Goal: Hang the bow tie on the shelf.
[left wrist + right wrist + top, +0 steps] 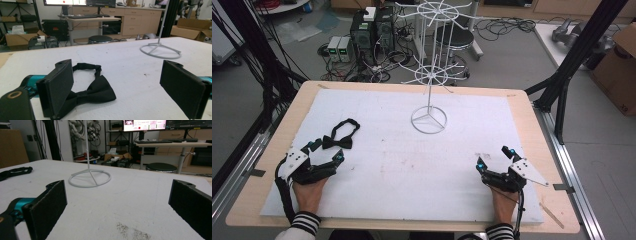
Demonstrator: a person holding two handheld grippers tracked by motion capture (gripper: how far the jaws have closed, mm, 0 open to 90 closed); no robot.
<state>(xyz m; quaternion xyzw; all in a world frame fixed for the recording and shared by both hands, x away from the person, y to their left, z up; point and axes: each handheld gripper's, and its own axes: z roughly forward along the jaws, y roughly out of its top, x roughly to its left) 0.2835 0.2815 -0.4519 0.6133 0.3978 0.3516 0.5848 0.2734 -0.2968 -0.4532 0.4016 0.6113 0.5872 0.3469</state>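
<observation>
Nothing is done yet — the black bow tie [340, 136] lies flat on the white surface [412, 165] at the near left, just beyond the left gripper [323, 152], whose jaws gape wide and empty, while the right gripper [493, 157] — also wide open, holding nothing — rests near right, and the white wire stand [429, 119] waits far centre.

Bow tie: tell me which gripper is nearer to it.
Left. The left gripper sits right beside the bow tie, jaws open at its bow; the right gripper rests far across the white mat.
</observation>
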